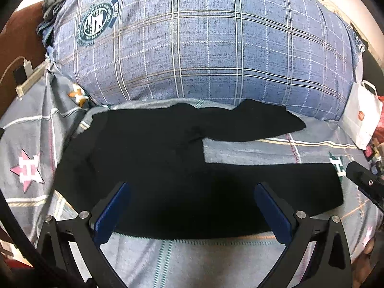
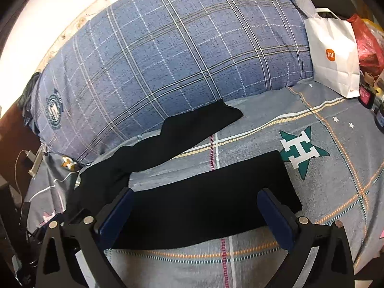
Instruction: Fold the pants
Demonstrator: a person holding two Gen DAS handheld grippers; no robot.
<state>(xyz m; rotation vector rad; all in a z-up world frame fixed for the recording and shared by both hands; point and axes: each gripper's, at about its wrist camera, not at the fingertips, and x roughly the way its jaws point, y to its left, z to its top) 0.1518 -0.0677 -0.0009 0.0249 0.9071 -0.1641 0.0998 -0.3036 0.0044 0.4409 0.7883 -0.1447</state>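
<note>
Black pants (image 1: 168, 168) lie flat on a grey patterned bedsheet (image 1: 192, 259), legs spread apart toward the right. My left gripper (image 1: 192, 189) hovers open above the seat and near leg, nothing between its blue pads. In the right wrist view the near leg (image 2: 204, 199) runs under my right gripper (image 2: 195, 194), which is open and holds nothing. The far leg (image 2: 182, 134) angles up toward the pillow. The right gripper's black body (image 1: 367, 182) shows at the right edge of the left wrist view, near the near leg's cuff.
A big blue plaid pillow (image 1: 204, 48) borders the far side of the pants. A white paper bag (image 2: 333, 52) and red plastic bag (image 2: 367, 45) stand at the right. A charger and cable (image 1: 22, 72) lie at the left. A teal star print (image 2: 302, 151) marks the sheet.
</note>
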